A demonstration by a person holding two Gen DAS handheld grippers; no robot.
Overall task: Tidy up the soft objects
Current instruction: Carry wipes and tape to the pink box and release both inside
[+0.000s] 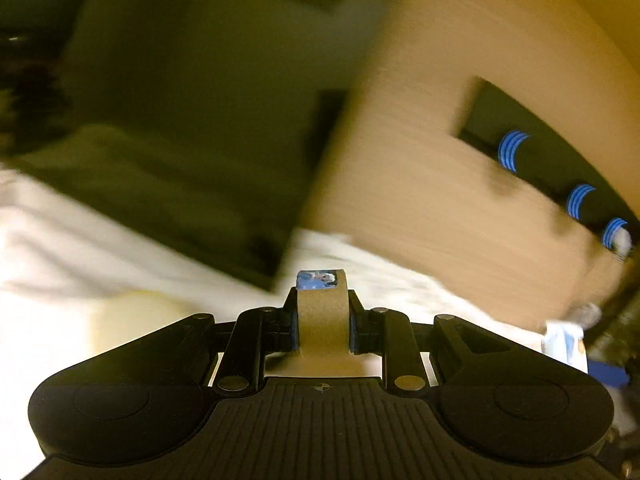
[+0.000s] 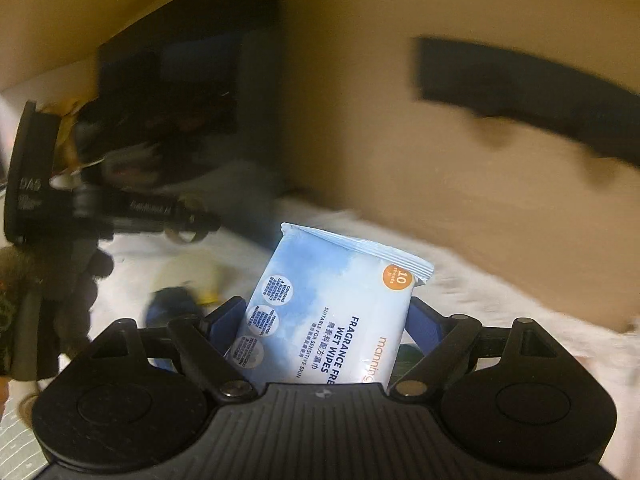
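Note:
My left gripper (image 1: pixel 322 320) is shut on a tan, cardboard-coloured block with a blue and white picture on its far end (image 1: pixel 322 312), held above a white fluffy cover (image 1: pixel 60 240). My right gripper (image 2: pixel 324 320) is shut on a light blue pack of fragrance free wet wipes (image 2: pixel 332 308), which stands upright between the blue pads. The same pack and a blue pad show at the right edge of the left wrist view (image 1: pixel 566 344). A large cardboard box with a dark handle slot (image 2: pixel 500 160) stands right behind the pack.
The box also fills the right of the left wrist view (image 1: pixel 440 160). A dark box (image 1: pixel 180 140) stands to its left. On the white cover lie a pale yellow and blue soft object (image 2: pixel 184 284) and dark clutter (image 2: pixel 152 128). Both views are motion-blurred.

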